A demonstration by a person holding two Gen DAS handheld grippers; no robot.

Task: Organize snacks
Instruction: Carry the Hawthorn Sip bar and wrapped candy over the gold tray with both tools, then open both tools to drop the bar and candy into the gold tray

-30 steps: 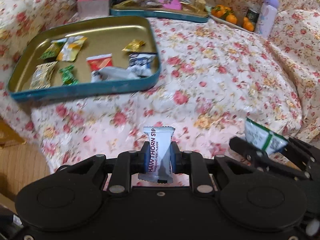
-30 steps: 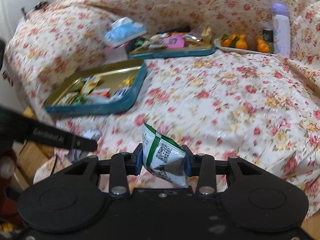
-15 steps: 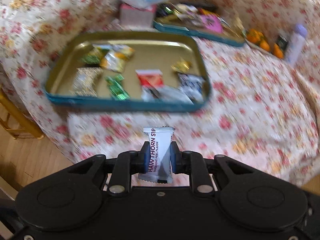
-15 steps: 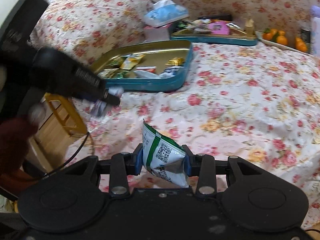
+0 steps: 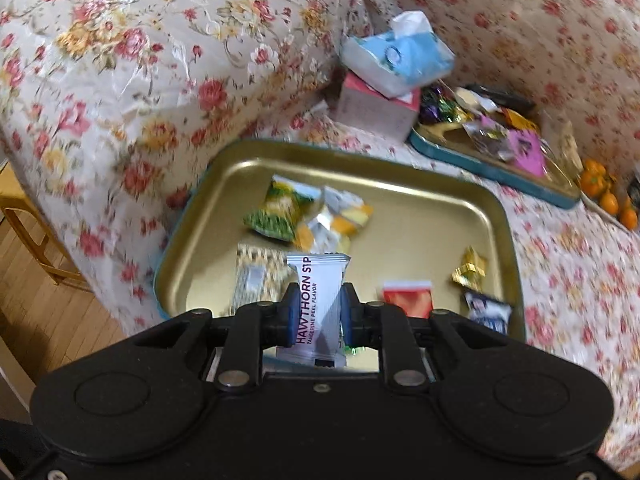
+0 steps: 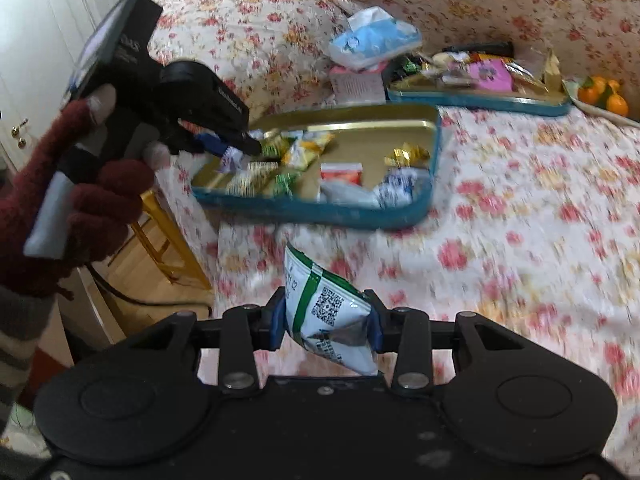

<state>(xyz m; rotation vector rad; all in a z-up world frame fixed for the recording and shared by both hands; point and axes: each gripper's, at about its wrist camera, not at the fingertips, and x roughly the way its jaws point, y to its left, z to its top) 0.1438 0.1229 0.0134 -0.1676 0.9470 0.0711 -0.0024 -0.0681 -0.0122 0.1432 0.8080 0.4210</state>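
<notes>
Near tray (image 5: 498,216) already held about eight sorted snacks, left gripper (image 5: 316,312) clamped the hawthorn bar (image 5: 318,300) above it, right gripper (image 6: 326,322) pinched a green-white packet (image 6: 332,312) short of it, far tray (image 6: 480,98) remained unsorted.

Two tins (image 5: 502,216) (image 5: 492,172), two tissue packs (image 5: 396,56) (image 5: 376,110), two held snack packets (image 5: 320,304) (image 6: 328,312).

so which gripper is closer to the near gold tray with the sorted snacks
Left. The left gripper is at the near gold tray, over its near-left edge with a hawthorn stick packet. The right gripper, holding a green and white packet, is short of it, over the floral cover.
</notes>
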